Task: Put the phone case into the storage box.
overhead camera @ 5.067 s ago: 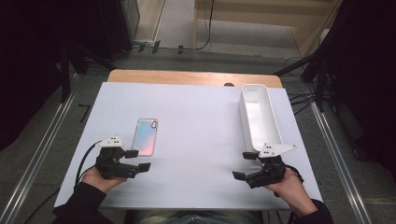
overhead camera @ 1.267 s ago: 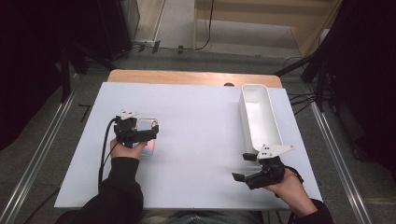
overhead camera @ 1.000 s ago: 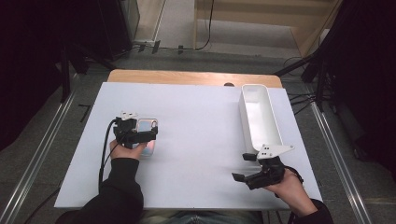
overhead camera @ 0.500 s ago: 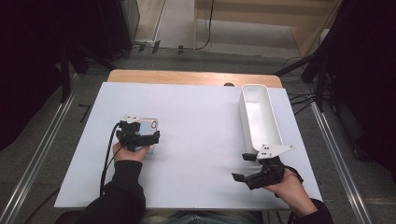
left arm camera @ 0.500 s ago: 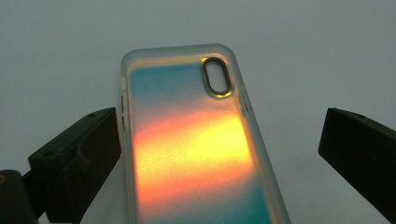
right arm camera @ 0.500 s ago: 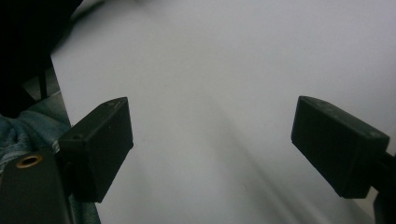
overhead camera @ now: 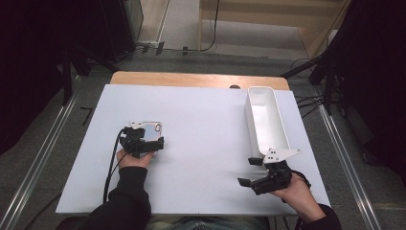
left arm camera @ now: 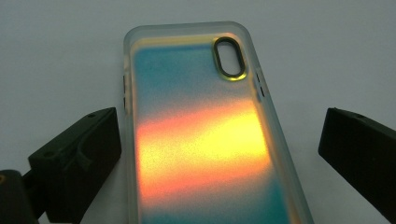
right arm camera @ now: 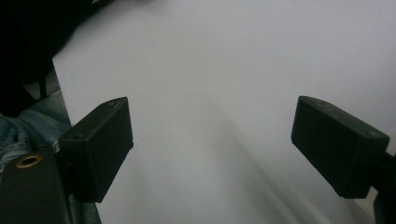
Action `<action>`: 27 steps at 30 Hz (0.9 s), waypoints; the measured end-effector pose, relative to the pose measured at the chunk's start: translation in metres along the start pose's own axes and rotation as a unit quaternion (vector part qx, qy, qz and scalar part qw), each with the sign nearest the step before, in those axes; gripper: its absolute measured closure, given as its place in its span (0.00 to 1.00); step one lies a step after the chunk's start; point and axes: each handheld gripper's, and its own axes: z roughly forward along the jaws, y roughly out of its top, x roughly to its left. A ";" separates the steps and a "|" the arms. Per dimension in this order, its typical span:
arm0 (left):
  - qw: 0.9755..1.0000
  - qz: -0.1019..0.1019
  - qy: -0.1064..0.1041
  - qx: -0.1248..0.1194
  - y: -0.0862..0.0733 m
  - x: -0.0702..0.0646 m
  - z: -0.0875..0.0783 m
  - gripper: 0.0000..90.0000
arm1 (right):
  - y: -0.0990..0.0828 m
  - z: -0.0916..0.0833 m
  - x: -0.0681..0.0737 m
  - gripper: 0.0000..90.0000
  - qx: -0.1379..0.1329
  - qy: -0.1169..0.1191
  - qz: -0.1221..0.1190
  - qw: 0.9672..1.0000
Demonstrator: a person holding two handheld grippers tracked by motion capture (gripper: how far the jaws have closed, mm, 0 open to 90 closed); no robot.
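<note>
While the phone case (left arm camera: 205, 135) lies flat on the white table (overhead camera: 201, 124), on its left half and well apart from the long white tray (overhead camera: 266, 120) at the far right, nothing has yet been picked up. In the left gripper view the case sits between the two black jaws of the left gripper (left arm camera: 219, 154), back side up, with its camera cutout at the far end and its orange and blue sheen facing the lens. The jaws stand apart: the one on the left of that view is just beside the case's long edge, possibly brushing it, and the other is clear of the opposite edge with bare table between. From the high view the left gripper (overhead camera: 143, 143) hangs over the near end of the case, so the approach looks done and the squeeze is what remains. The right gripper (overhead camera: 249, 171) rests near the table's near right corner, just short of the tray's near end, and its own view shows its jaws wide apart with only bare table between them. The tray looks empty as far as its inside can be seen. My reading is that the work is at an early stage: the case is lined up for a grasp, while clamping, lifting and carrying, likely toward the tray, are all left to do.
</note>
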 end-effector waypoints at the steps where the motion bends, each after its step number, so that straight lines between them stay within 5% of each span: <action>1: 1.000 0.003 0.000 0.001 0.000 0.000 0.000 0.00 | 0.000 0.000 0.000 0.13 0.000 0.000 0.000 1.000; 11: 0.998 0.040 0.043 -0.003 -0.006 -0.008 0.001 0.07 | 0.000 0.000 0.000 0.13 0.001 -0.001 0.001 1.000; 27: 0.998 0.043 0.045 -0.003 -0.006 -0.009 0.001 0.10 | 0.000 0.000 0.000 0.13 0.005 -0.004 -0.003 1.000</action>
